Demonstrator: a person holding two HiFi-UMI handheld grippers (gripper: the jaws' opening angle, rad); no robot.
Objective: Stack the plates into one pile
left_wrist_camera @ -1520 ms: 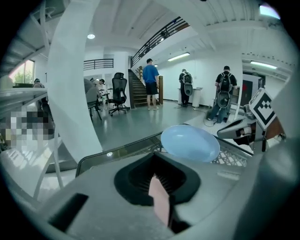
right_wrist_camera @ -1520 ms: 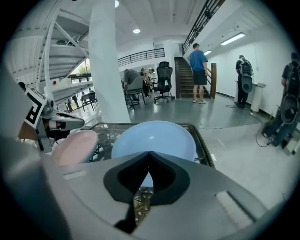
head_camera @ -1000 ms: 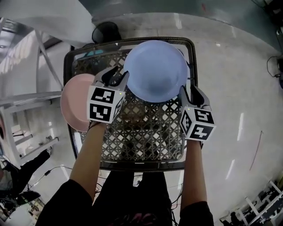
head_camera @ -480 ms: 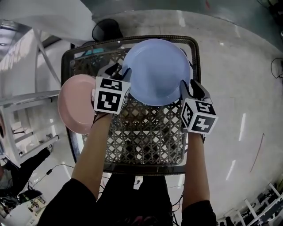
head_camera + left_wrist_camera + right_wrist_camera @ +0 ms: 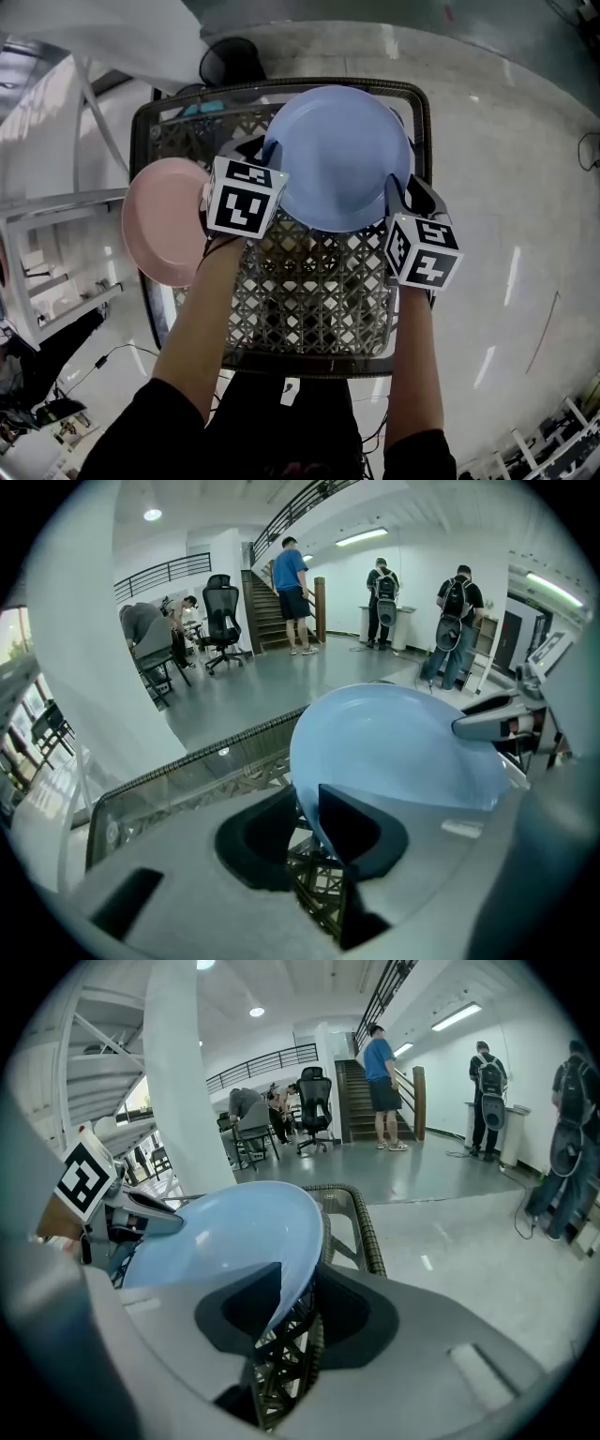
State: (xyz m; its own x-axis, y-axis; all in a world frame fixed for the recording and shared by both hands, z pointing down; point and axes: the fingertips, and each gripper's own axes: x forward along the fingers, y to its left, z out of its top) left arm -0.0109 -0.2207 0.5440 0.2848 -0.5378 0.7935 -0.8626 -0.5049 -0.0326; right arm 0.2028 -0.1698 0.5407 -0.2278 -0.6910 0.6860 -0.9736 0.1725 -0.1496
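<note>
Glossy hall [image 5: 487,141], lattice table [image 5: 309,300]: left gripper [image 5: 261,155], right gripper [image 5: 405,192] closing jaws on blue plate [image 5: 342,155]

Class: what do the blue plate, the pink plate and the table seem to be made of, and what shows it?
Round pale blue plate: probably plastic or melamine, smooth, semi-gloss; thin rim, soft highlights. Round pink plate: seemingly the same, even matte colour. Dark lattice table: woven wicker-like rim, possibly synthetic, apparently under reflective glass.
</note>
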